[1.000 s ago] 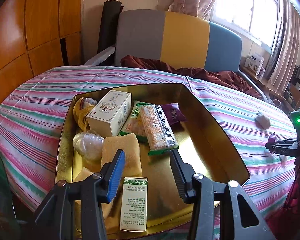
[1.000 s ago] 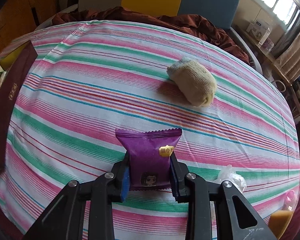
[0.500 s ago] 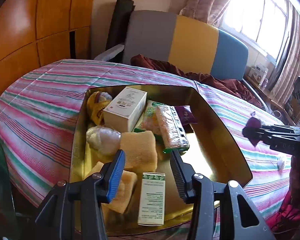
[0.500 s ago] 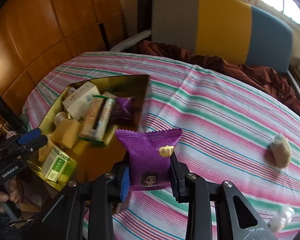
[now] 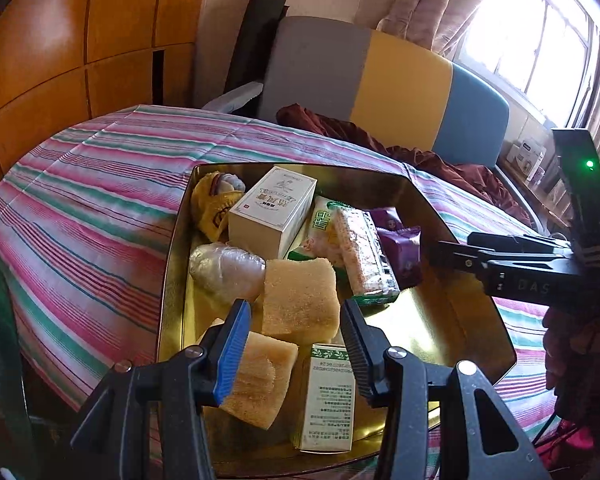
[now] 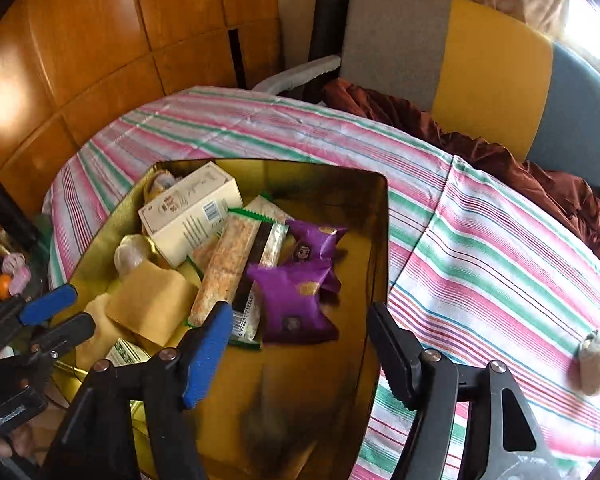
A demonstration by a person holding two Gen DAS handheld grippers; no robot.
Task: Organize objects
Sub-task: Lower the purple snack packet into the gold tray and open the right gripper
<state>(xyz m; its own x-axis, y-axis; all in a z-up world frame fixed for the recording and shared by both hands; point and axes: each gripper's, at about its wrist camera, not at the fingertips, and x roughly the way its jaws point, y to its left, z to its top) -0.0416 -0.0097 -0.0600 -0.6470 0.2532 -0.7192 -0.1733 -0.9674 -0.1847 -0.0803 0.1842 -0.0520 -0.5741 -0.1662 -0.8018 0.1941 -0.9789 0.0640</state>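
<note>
A gold tray on the striped cloth holds several items. Among them are a white box, a cracker bar, yellow sponges and a green-white carton. My right gripper hovers over the tray's right half with its jaws opening. A purple snack packet lies loose in the tray below them, next to a second purple packet. My left gripper hangs over the tray's near edge, shut, with nothing between its pads.
A rolled beige sock lies on the striped cloth to the right of the tray. A grey, yellow and blue chair with a dark red cloth stands behind the table. Wooden wall panels are on the left.
My right gripper carried the purple packet from the bare cloth over to the tray, opened, and the packet now lies inside. My left gripper shifted only slightly.
</note>
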